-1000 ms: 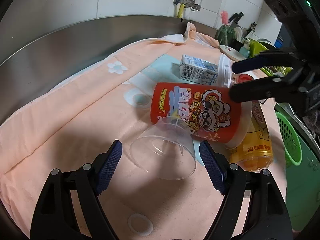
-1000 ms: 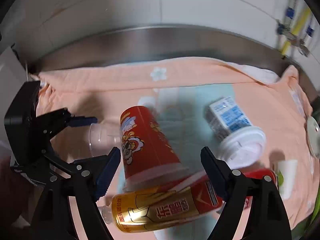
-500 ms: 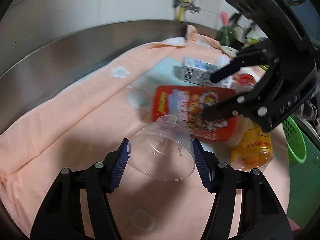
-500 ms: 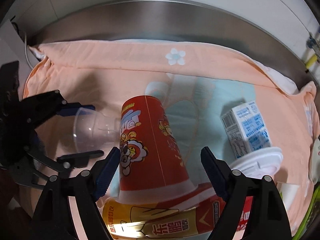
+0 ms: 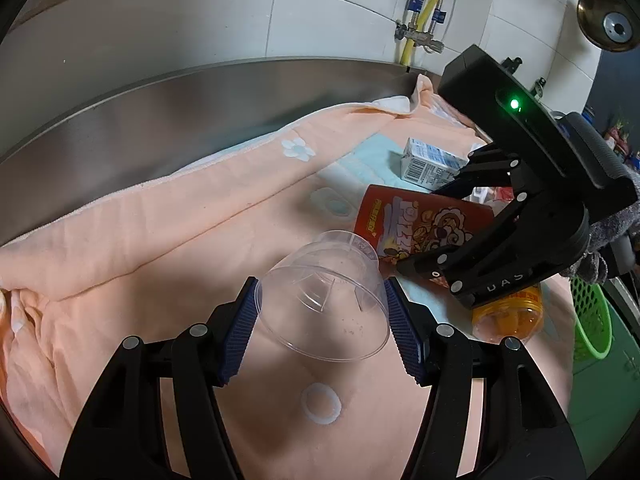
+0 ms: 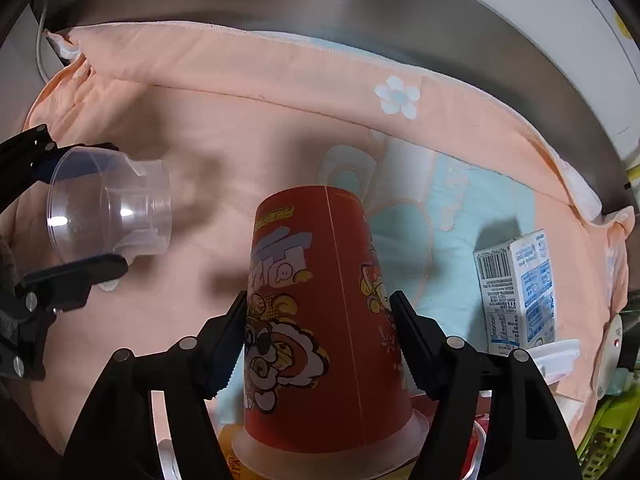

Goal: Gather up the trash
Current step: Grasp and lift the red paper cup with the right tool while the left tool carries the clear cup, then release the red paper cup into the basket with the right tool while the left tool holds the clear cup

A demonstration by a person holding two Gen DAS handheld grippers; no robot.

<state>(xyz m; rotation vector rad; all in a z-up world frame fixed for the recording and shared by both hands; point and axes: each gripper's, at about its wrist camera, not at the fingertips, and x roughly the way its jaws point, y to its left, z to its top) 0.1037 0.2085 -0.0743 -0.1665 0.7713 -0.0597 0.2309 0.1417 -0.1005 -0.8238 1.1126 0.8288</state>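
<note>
**Both grippers clamping cups: pickup step**

Left gripper is clamping the clear plastic cup near its rim, held lying sideways over the peach towel. Right gripper is squeezing the red pizza snack cup, base pointing away. Milk carton and yellow can are lying nearby. Next, judged: carrying both cups toward the green basket.

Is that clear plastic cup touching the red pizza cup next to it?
Apart. The right wrist view shows the clear cup, held in the left gripper, with a strip of peach cloth plainly visible between it and the red cup.
</note>
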